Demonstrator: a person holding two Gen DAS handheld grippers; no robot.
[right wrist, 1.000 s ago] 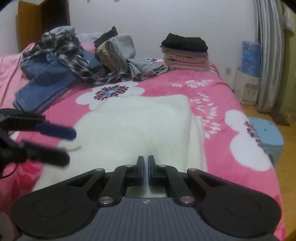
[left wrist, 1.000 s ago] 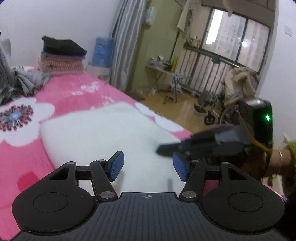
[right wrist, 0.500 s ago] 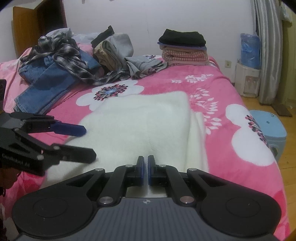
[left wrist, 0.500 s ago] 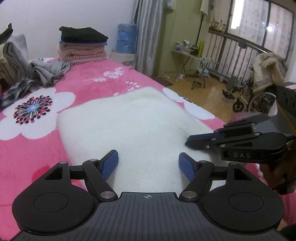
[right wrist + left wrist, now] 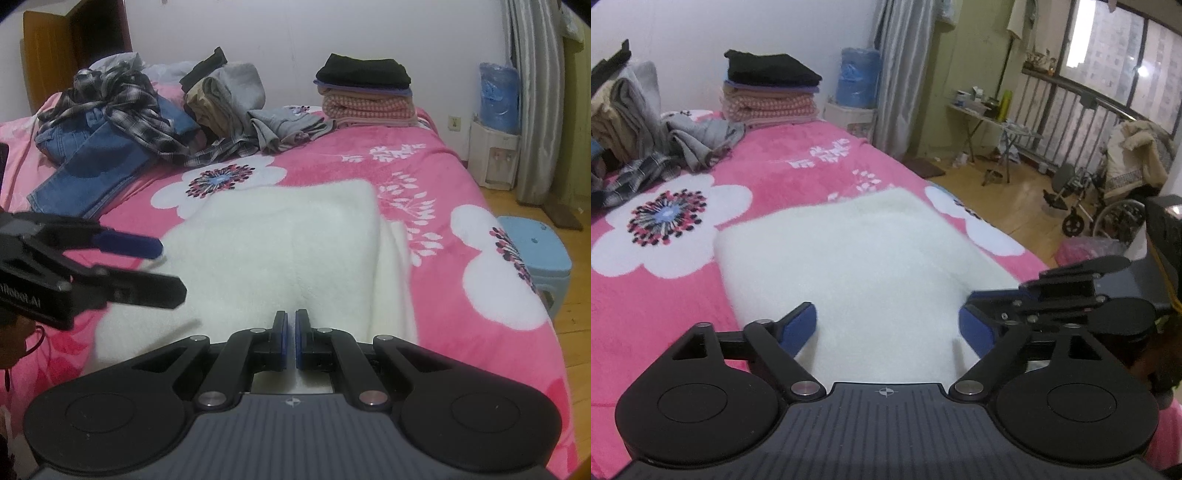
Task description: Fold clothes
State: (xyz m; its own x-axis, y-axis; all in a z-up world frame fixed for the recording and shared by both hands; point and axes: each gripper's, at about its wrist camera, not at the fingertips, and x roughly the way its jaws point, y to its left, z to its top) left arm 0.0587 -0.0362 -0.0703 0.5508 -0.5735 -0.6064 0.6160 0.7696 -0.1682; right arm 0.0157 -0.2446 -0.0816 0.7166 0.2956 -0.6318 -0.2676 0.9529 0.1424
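Across the near part of the pink flowered bed (image 5: pixel 461 173) lies the white fleece garment (image 5: pixel 280 251), folded flat, with my right tongs (image 5: pixel 290 341) pressed together on its near edge, my left tongs (image 5: pixel 886 325) spreading wider above it, gripping nothing, and a folded stack (image 5: pixel 364 90) beyond.

Folded garment (image 5: pixel 280 251) mid-frame on bed (image 5: pixel 443 177). Behind, upper left: heap of clothes (image 5: pixel 147 110); upper right: folded stack (image 5: pixel 365 88) at far edge. Stool (image 5: pixel 532 251) at right, beside bed. Left gripper (image 5: pixel 168 267) at left edge, over garment's left side.
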